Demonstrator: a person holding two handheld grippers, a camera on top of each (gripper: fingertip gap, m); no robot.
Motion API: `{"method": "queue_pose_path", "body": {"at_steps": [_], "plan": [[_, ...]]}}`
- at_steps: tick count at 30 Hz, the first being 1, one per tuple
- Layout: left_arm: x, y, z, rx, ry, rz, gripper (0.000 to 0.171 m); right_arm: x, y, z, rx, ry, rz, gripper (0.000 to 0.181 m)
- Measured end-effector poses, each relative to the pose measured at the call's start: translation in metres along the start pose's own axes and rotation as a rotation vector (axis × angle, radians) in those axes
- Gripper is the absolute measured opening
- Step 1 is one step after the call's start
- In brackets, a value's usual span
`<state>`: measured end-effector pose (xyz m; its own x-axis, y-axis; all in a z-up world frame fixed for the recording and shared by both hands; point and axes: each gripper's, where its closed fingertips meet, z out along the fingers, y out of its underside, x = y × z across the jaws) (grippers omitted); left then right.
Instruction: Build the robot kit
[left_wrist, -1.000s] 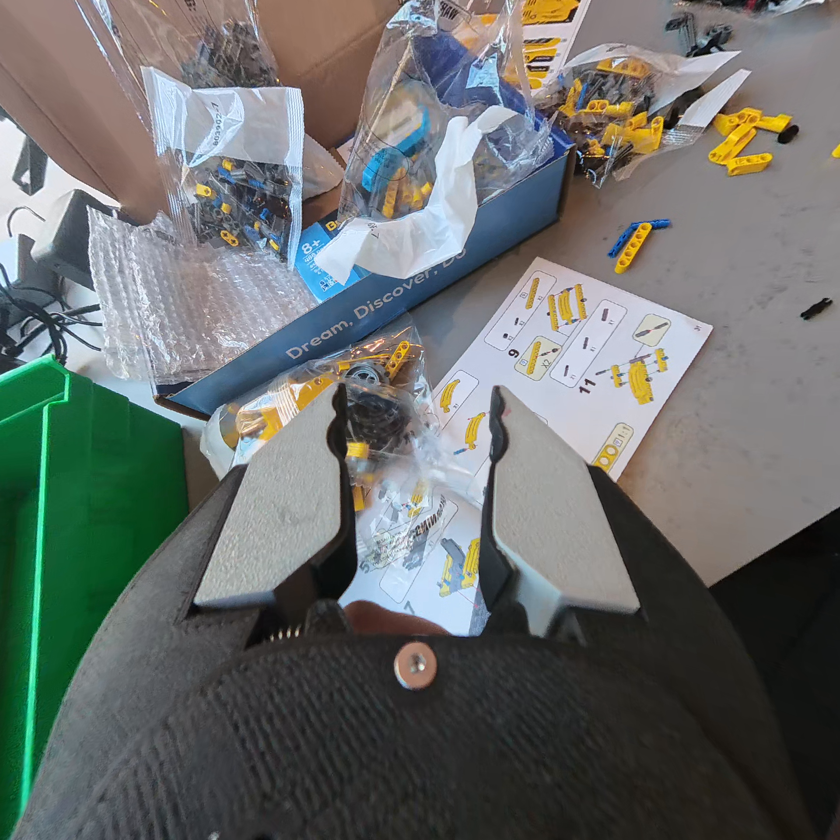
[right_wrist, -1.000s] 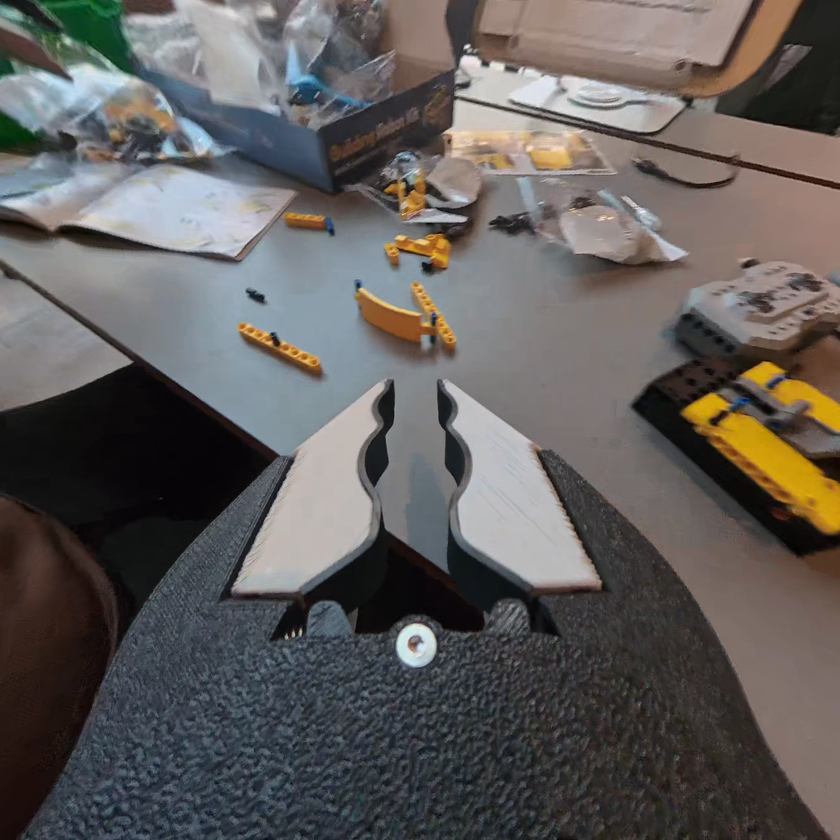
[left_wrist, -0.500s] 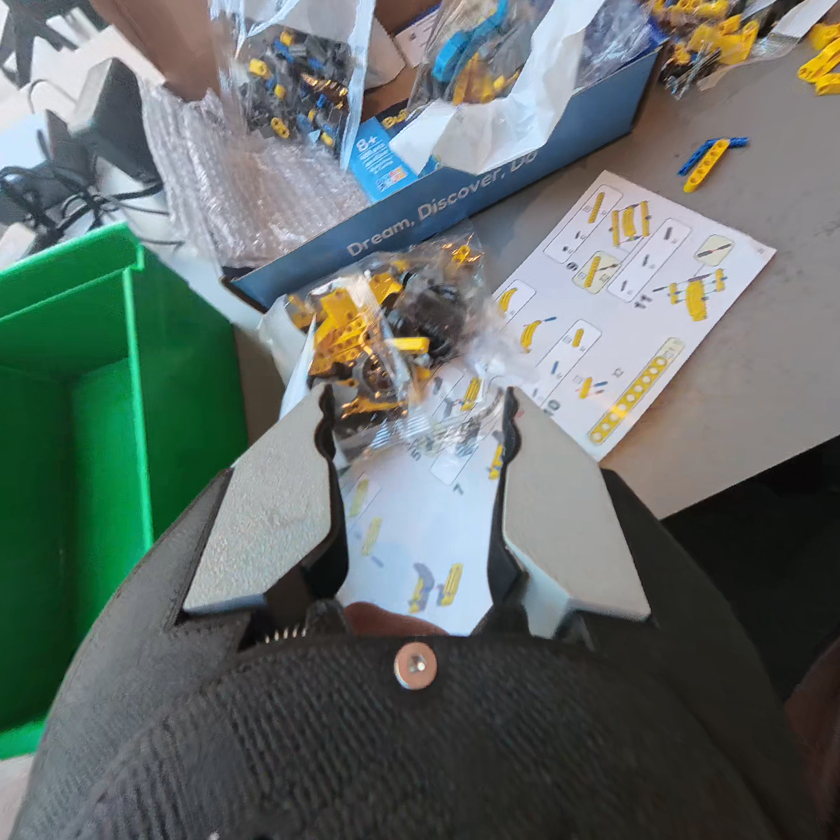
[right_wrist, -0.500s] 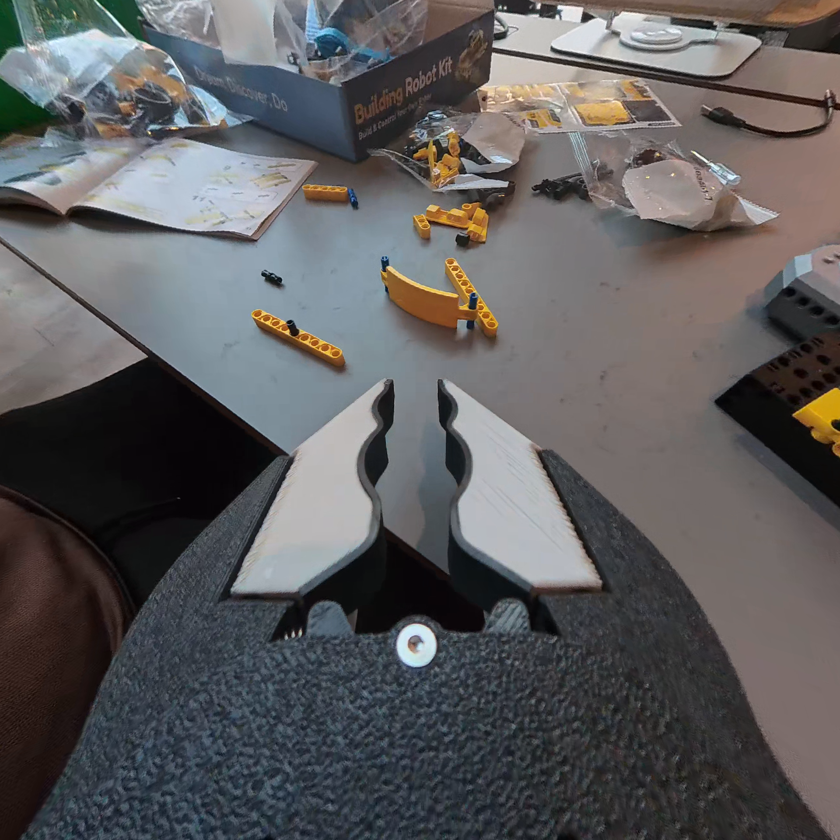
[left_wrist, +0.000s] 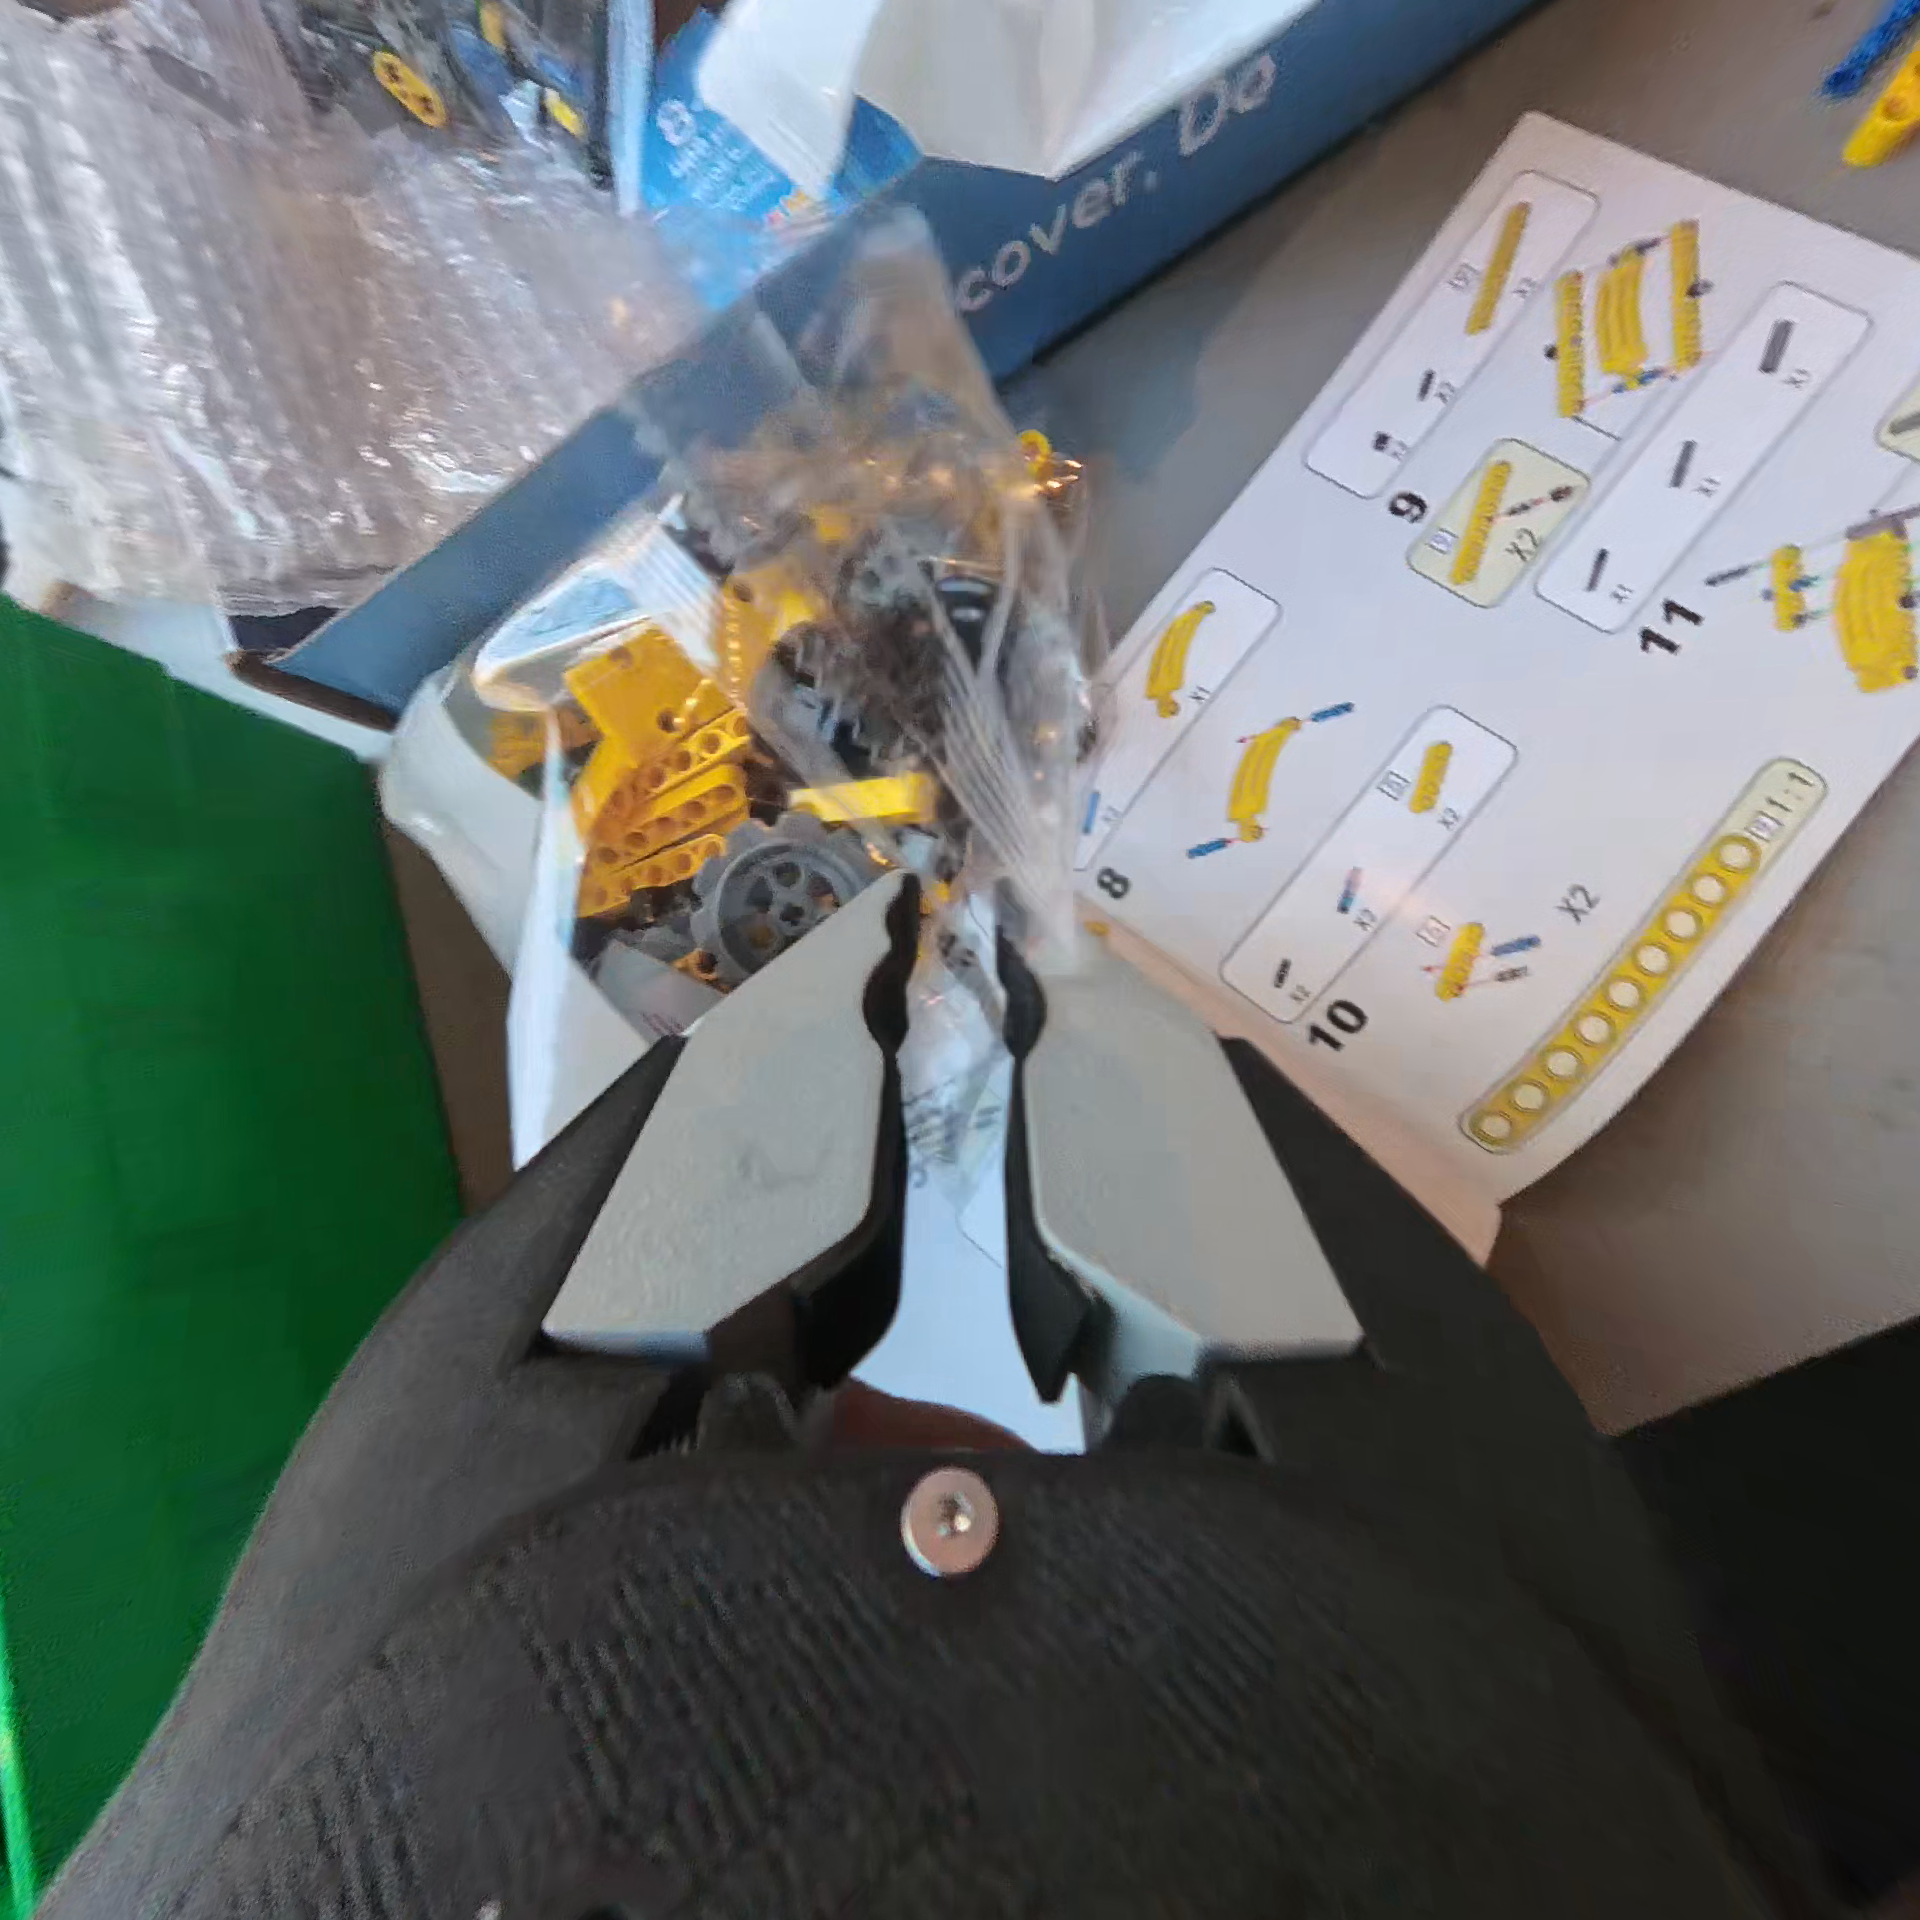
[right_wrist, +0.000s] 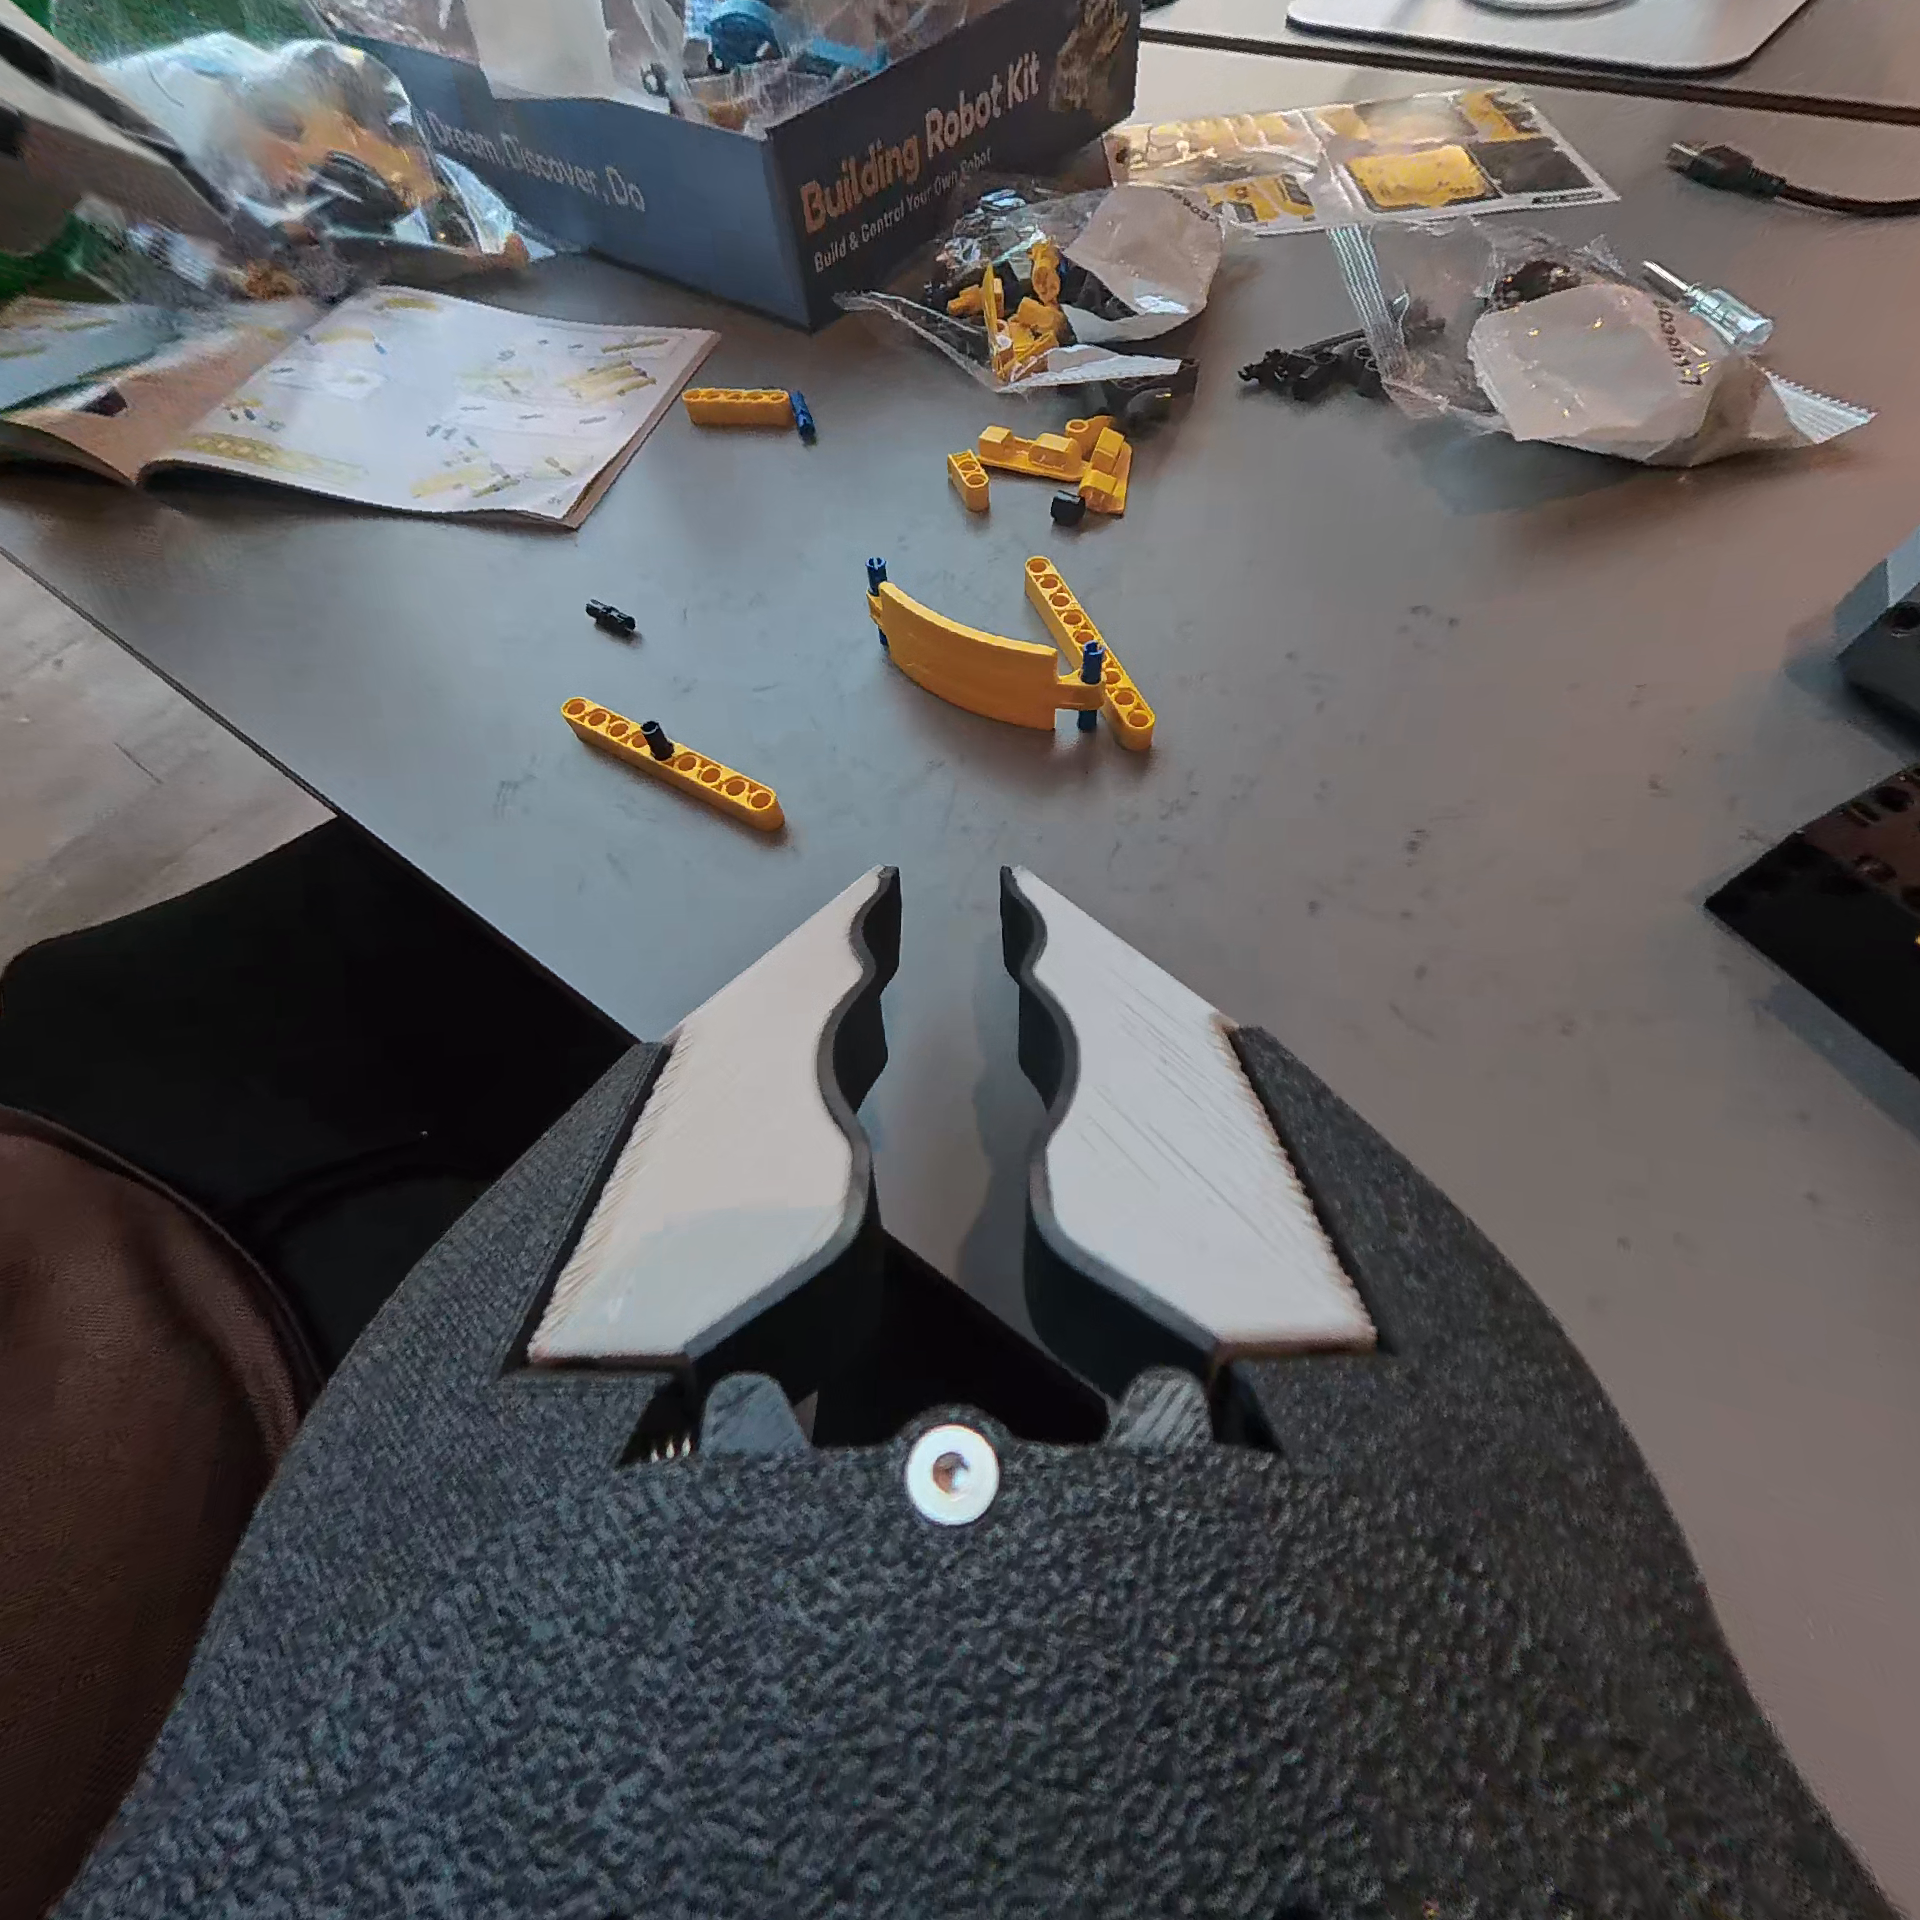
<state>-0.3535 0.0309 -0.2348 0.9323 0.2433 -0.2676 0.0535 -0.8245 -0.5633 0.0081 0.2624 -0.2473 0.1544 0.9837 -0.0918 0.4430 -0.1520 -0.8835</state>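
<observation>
At twelve o'clock of the left gripper (left_wrist: 951, 925) lies a clear bag of parts (left_wrist: 831, 717), resting on the open instruction booklet (left_wrist: 1455, 665). Its fingers stand narrowly apart around the bag's near edge; whether they pinch it, I cannot tell. At nine o'clock is a green bin (left_wrist: 187, 1039). The right gripper (right_wrist: 949, 883) hovers over the grey surface (right_wrist: 1403, 883), fingers slightly apart and empty, with a yellow beam (right_wrist: 670, 764) at eleven o'clock.

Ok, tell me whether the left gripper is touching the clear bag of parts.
Touching. The left wrist view shows the left gripper with its jaws narrowed around the clear bag of parts, whose crinkled edge runs down between them.
</observation>
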Motion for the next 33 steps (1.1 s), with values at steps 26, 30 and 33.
{"method": "queue_pose_path", "body": {"at_steps": [26, 30, 33], "plan": [[-0.038, 0.0, -0.021, 0.088, -0.061, -0.116, 0.009, 0.005, 0.003, 0.001, -0.006, -0.014, 0.037, 0.015], [-0.036, -0.001, -0.024, 0.09, -0.056, -0.111, 0.014, 0.005, 0.003, 0.001, -0.005, -0.013, 0.038, 0.015], [-0.036, 0.0, -0.025, 0.085, -0.051, -0.105, 0.015, 0.006, 0.004, 0.002, -0.007, -0.013, 0.04, 0.015]]}}
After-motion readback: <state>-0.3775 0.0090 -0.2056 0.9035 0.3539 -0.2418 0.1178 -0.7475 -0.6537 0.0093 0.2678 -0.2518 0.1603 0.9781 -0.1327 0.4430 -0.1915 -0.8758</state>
